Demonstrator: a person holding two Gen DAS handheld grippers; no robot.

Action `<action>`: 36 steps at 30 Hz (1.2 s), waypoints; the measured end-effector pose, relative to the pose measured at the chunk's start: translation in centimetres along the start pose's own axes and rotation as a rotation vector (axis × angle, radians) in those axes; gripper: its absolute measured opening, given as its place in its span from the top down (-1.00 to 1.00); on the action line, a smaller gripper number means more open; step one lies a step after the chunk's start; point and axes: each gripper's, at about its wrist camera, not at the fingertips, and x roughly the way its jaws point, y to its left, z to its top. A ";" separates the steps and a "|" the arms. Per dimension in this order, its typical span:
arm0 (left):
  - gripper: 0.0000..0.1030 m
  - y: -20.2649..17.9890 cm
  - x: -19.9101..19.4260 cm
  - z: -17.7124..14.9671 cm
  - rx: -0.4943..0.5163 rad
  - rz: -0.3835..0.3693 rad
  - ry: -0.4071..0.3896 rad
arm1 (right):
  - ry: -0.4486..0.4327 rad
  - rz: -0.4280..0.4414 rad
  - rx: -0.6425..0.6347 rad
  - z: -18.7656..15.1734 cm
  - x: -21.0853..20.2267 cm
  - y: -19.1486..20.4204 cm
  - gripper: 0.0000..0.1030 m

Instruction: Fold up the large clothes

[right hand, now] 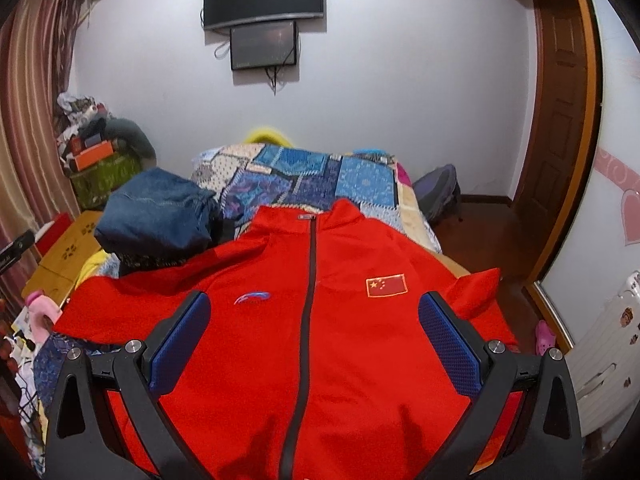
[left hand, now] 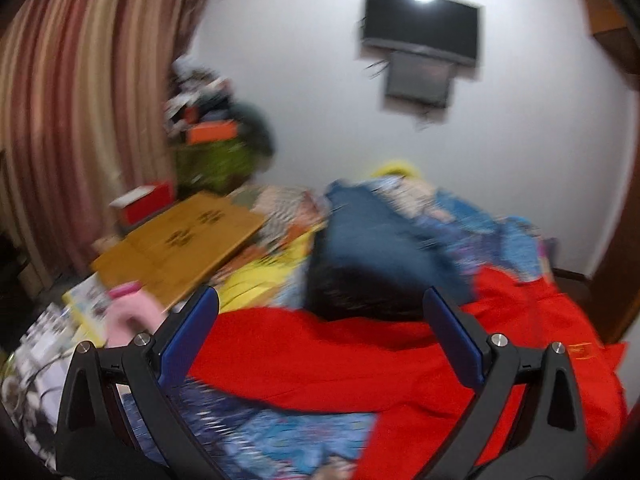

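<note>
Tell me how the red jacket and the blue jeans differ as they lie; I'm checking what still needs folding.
The red jacket lies spread flat, front up, zipped, sleeves out to the sides; the blue jeans sit bunched in a compact pile. The jacket covers far more of the bed than the jeans. The jacket lies under both open grippers; the jeans lie beyond it to the left. Both rest on the patchwork quilt.

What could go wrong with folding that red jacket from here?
The folded jeans sit right beside the jacket, near its shoulder, so a swung sleeve might catch them and topple the pile. One sleeve end lies near the bed's edge and could slip off. Both grippers, left and right, are open and hold nothing, and the left view is blurred, so a hasty grab might bunch the cloth.
</note>
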 end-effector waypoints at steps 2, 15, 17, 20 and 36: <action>-0.99 2.7 2.2 -0.7 -0.037 0.042 0.065 | 0.022 0.002 -0.003 0.1 0.9 0.3 -1.00; -0.70 14.9 13.3 -9.5 -0.475 -0.024 0.501 | 0.152 0.028 -0.066 -0.1 5.5 2.8 -1.00; -0.53 15.8 14.6 -11.1 -0.571 -0.080 0.553 | 0.165 0.024 -0.072 -0.1 6.0 2.9 -1.00; -0.21 16.9 16.2 -12.8 -0.671 -0.130 0.592 | 0.179 0.016 -0.074 -0.1 6.4 2.8 -1.00; 0.92 13.2 15.7 -8.5 -0.454 -0.079 0.464 | 0.207 0.024 -0.045 -0.3 7.3 1.9 -1.00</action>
